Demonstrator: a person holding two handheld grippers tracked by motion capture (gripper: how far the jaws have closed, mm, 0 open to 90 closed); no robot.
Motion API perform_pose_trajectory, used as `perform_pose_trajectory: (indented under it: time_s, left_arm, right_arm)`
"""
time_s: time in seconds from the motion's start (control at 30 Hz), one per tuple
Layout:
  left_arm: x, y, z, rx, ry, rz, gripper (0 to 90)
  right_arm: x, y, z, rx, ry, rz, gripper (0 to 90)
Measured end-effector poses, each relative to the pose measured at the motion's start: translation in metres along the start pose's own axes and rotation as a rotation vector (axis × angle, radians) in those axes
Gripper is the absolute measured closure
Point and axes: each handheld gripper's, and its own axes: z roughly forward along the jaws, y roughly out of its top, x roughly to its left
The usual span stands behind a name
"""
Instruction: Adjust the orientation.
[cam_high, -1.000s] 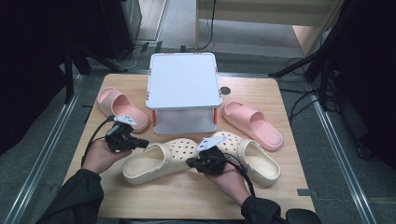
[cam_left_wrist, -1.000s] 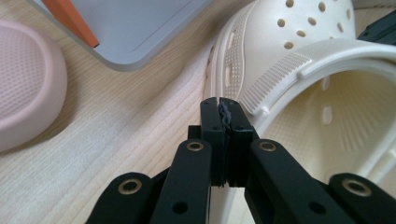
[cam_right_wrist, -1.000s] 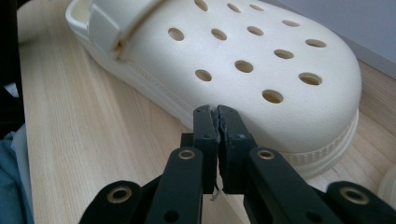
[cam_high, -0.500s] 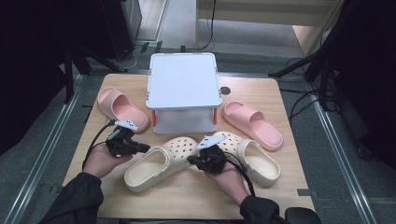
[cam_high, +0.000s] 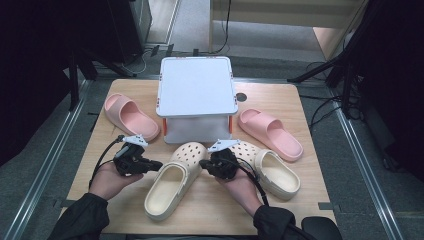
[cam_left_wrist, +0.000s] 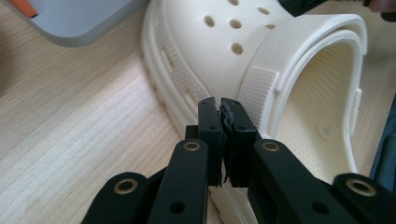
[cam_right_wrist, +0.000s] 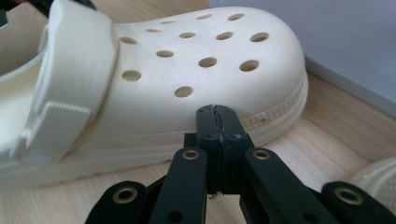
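Observation:
A cream clog (cam_high: 172, 187) lies on the wooden table (cam_high: 215, 215), toe toward the white box, heel toward the near edge. My left gripper (cam_high: 160, 164) sits at the clog's left flank beside its strap (cam_left_wrist: 289, 56). Its pads (cam_left_wrist: 208, 116) have just eased a hair apart with nothing between them. My right gripper (cam_high: 202, 165) is shut and empty, its tip (cam_right_wrist: 217, 109) right against the sole edge under the holed toe (cam_right_wrist: 187, 70). A second cream clog (cam_high: 272, 172) lies just right of my right hand.
A white lidded box (cam_high: 196, 92) stands at the table's middle back. One pink slide (cam_high: 131, 116) lies left of it, another pink slide (cam_high: 270, 132) to its right. Metal rails run along both table sides, and cables lie on the floor beyond.
The left clog has swung round: its heel came toward the near edge and its toe now points at the box. My left hand shifted slightly with it; the right hand stayed put.

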Motion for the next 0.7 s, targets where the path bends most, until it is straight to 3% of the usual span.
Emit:
perform_pose_trajectory:
  time_s: [0.27, 0.33, 0.5, 0.7]
  left_arm:
    - [-0.007, 0.002, 0.006, -0.013, -0.016, -0.014, 87.4]
    - [-0.007, 0.003, 0.006, -0.025, -0.047, -0.027, 86.8]
    - [-0.011, 0.007, 0.010, -0.040, -0.074, -0.022, 85.4]
    - [-0.007, 0.009, 0.004, -0.046, -0.039, -0.036, 80.5]
  right_arm:
    - [-0.001, 0.008, 0.008, -0.006, -0.014, 0.005, 89.0]
    - [-0.002, 0.011, 0.011, -0.009, -0.025, 0.006, 89.4]
    - [-0.005, 0.015, 0.014, -0.017, -0.031, 0.020, 89.9]
    - [-0.010, 0.017, 0.007, -0.020, -0.001, 0.035, 84.8]
